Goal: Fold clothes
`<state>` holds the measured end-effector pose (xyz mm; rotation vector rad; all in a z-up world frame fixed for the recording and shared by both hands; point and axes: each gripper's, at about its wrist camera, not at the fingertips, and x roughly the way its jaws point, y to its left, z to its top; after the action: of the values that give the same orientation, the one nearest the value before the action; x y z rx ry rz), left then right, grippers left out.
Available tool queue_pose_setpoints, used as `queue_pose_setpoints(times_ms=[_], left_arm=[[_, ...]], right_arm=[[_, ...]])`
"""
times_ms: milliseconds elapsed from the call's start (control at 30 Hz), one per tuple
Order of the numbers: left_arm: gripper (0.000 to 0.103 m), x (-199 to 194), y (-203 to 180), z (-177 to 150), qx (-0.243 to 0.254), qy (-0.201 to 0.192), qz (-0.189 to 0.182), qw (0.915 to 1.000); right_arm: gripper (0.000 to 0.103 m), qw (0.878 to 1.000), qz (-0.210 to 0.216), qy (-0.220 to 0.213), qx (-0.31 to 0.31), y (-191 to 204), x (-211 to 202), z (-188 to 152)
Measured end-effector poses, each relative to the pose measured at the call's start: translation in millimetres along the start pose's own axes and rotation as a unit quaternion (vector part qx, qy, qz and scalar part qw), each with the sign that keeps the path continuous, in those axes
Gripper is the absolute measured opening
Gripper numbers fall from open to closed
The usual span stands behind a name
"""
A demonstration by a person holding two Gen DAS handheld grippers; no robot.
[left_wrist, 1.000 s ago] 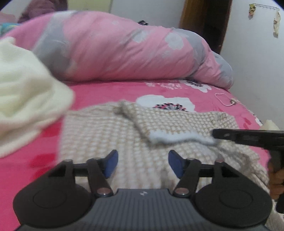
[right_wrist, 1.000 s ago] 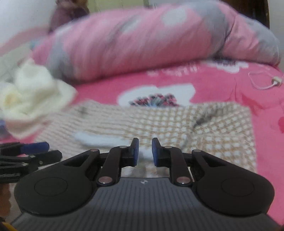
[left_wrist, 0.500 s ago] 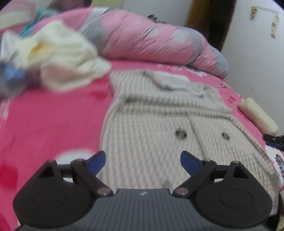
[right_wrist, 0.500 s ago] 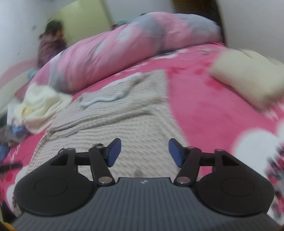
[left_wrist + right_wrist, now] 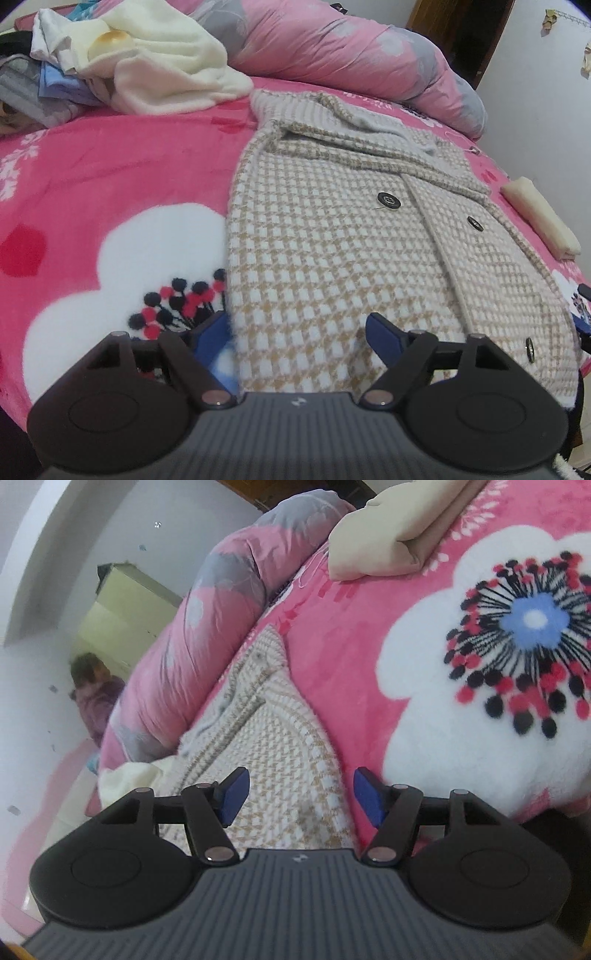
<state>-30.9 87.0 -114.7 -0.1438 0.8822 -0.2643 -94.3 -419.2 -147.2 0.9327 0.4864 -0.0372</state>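
The left gripper (image 5: 295, 332) is closing, its jaws wide across the coat's (image 5: 332, 236) near hem, not pressing it. The right gripper (image 5: 299, 794) is open over the coat's side edge. The coat lies flat on the pink blanket (image 5: 110, 166).

Both the left gripper (image 5: 297, 334) and right gripper (image 5: 298, 794) have black linkage arms, silver pivot screws, blue fingertip pads (image 5: 382, 338) and a ribbed grey body.

Left tool (image 5: 295, 332) closing; right tool (image 5: 299, 794) parted.
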Motion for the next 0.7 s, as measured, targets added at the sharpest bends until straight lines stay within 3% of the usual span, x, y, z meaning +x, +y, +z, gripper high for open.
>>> queue_pose_setpoints(times_ms=[300, 700], left_arm=[[0.080, -1, -17, -9, 0.033, -0.003, 0.039, 0.9987], [0.078, -6, -26, -15, 0.022, -0.009, 0.058, 0.9980]], right_arm=[[0.062, 0.999, 0.024, 0.018, -0.019, -1, 0, -6], [0.062, 0.997, 0.044, 0.042, -0.047, -1, -8, -5]])
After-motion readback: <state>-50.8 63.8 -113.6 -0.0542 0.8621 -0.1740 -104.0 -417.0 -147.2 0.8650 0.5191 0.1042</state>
